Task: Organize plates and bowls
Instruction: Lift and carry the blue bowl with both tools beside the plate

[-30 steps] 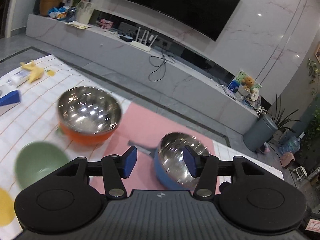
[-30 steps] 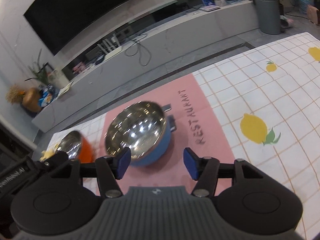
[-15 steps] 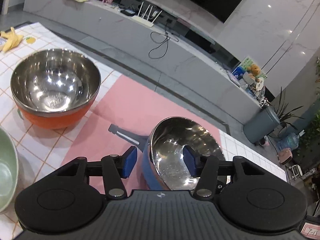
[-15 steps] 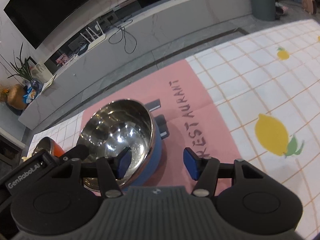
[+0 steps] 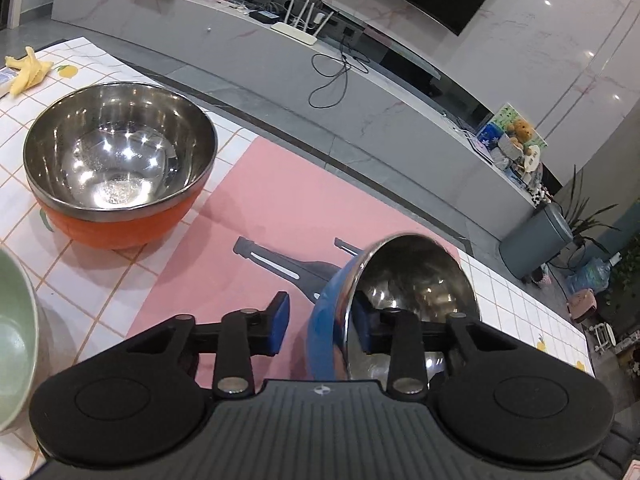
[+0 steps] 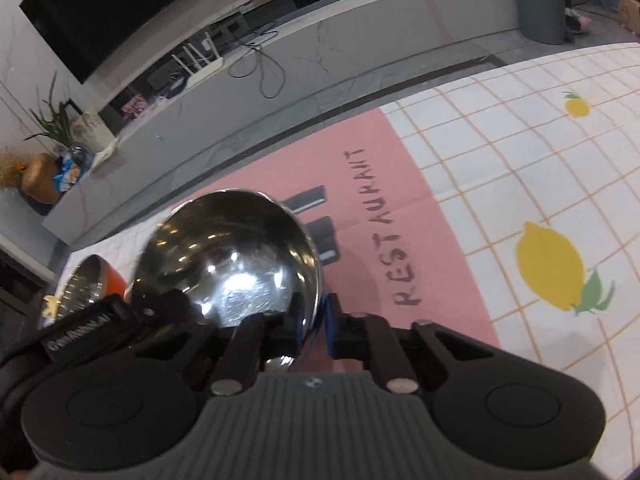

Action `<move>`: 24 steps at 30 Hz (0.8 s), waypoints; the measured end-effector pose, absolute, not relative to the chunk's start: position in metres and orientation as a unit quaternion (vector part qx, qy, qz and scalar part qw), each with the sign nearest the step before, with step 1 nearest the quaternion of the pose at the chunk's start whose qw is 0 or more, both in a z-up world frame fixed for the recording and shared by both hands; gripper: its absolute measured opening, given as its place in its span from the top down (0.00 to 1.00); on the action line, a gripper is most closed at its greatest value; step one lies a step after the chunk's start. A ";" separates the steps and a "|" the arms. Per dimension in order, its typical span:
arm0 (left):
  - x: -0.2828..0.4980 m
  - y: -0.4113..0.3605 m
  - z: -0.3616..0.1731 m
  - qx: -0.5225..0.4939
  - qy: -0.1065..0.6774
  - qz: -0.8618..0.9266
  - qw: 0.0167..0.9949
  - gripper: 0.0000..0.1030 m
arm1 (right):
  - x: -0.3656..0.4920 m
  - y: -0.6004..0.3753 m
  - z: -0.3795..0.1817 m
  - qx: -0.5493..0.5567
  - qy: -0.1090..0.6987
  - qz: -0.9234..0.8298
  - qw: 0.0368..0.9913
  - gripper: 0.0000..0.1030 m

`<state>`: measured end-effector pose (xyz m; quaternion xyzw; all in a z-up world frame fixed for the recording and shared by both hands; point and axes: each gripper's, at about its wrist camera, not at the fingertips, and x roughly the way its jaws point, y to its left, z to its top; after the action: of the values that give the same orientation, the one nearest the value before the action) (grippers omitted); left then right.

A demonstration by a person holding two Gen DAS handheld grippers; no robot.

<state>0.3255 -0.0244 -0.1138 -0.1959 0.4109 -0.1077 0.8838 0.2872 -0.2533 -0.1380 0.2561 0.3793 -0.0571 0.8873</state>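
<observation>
Surface: lemon-print tablecloth (image 6: 500,148) with a pink placemat (image 5: 280,208). The blue steel-lined bowl (image 5: 400,292) is tilted on the placemat. The right gripper (image 6: 316,328) pinches its rim, seen only in the right view. The left gripper (image 5: 322,326) is wide, straddling the opposite rim. The left view alone shows the orange steel-lined bowl (image 5: 120,168) upright and the green bowl (image 5: 14,344).

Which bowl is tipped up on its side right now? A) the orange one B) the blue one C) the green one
B: the blue bowl is tipped so its shiny inside faces sideways, with the right gripper pinching its rim, while the orange bowl sits flat on the table.
</observation>
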 end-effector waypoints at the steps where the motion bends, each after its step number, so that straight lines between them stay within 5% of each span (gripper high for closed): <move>1: 0.325 -0.025 -0.114 -0.195 0.413 -0.113 0.882 0.73 | 0.285 -0.255 -0.139 0.261 0.375 -0.056 0.888 0.98; 5: 0.322 -0.032 -0.113 -0.159 0.419 -0.107 0.887 0.85 | 0.281 -0.257 -0.138 0.265 0.371 -0.054 0.889 0.98; 24: 0.236 -0.032 -0.058 -0.138 0.429 -0.096 0.887 0.86 | 0.195 -0.261 -0.091 0.288 0.359 -0.033 0.887 0.96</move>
<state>0.2363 -0.0324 -0.0580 -0.1378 0.4292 -0.0963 0.8874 0.1945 -0.2610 -0.0906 0.2883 0.3594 -0.0334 0.8869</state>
